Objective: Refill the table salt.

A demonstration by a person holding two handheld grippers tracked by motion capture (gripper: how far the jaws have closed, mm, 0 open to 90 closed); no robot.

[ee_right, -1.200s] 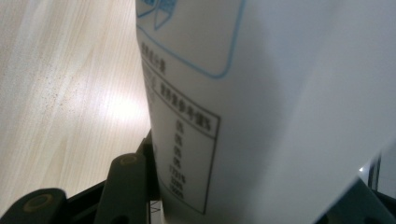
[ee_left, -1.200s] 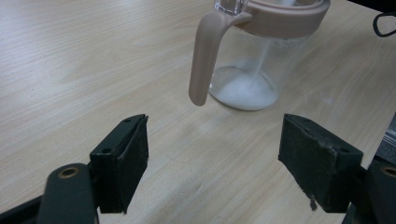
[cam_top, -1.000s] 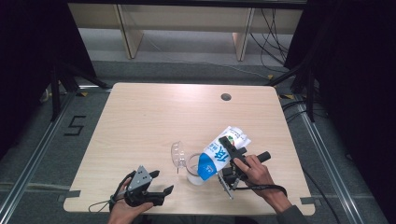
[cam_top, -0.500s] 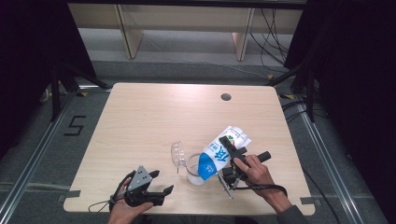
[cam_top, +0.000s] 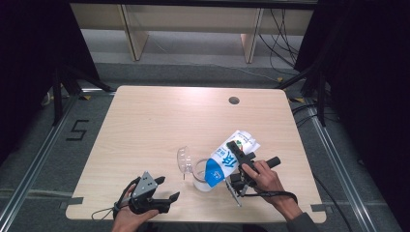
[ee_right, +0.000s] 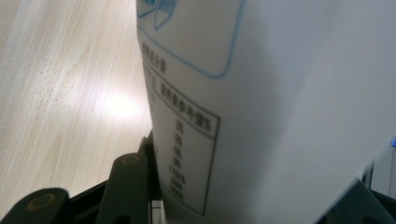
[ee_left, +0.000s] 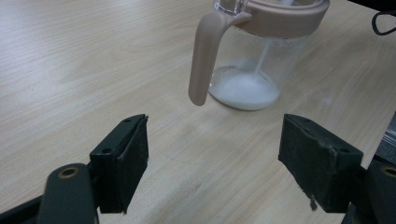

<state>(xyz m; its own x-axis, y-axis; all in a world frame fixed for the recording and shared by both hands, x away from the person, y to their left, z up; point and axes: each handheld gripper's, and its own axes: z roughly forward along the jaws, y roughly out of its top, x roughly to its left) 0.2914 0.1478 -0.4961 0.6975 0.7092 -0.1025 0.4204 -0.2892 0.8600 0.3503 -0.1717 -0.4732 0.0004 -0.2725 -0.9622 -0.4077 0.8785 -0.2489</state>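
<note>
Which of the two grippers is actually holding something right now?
The right gripper: its jaws are clamped on the tilted milk carton, which pours into the clear pitcher. The left gripper sits open and empty on the table.

A white carton [cam_top: 231, 158] with blue bands and black print, held in the black right gripper [cam_top: 240, 162], sits at three o'clock of a clear jug [ee_left: 254, 56] with beige handle and rim, holding white liquid, on a pale wood-grain table [cam_top: 159, 125].

Pale wooden table [cam_top: 159, 121] with a round hole [cam_top: 234, 100]; a clear jug [cam_top: 198, 175] stands on it.
</note>
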